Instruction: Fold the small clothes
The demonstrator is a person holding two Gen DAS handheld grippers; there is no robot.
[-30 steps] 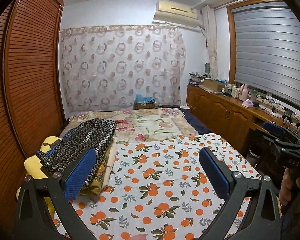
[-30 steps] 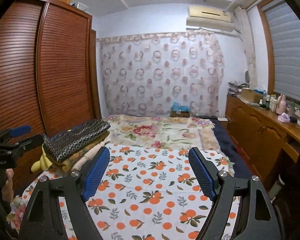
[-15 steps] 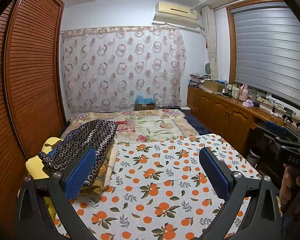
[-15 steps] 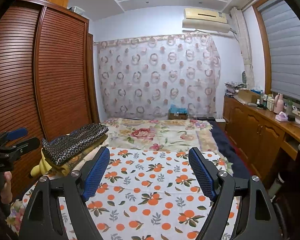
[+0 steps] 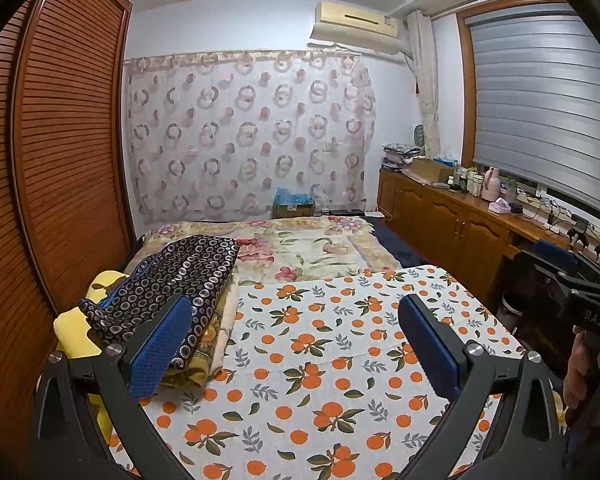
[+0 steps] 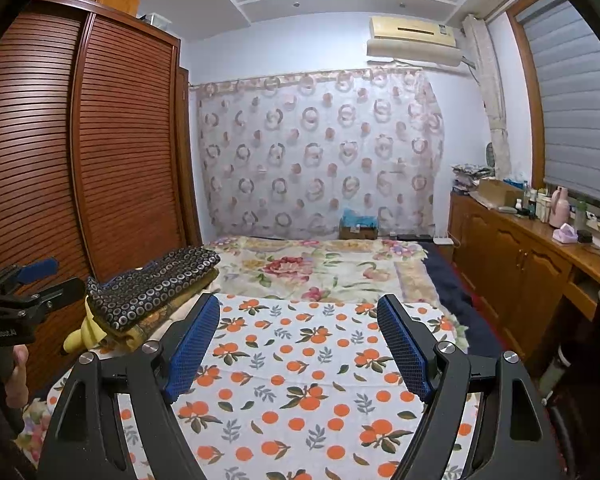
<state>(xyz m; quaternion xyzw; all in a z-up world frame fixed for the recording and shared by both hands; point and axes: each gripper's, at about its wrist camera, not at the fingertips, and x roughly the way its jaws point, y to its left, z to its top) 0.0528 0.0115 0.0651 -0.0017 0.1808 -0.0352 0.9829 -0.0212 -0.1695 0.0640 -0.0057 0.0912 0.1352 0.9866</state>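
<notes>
change: both views sit a little higher and further back than a second ago; nothing on the bed has moved.
left gripper (image 5: 296, 340): jaws apart, empty, over the orange-print cloth (image 5: 340, 344).
right gripper (image 6: 300, 346): jaws apart, empty, raised.
clothes: folded stack (image 5: 180, 280) at the bed's left edge.
meaning: likely between garments.

A slatted wooden wardrobe (image 5: 64, 168) stands left of the bed; a patterned curtain (image 5: 244, 136) covers the far wall under an air conditioner (image 5: 358, 26), and a wooden sideboard (image 6: 516, 256) with bottles sits below the window blind (image 5: 540, 104)
</notes>
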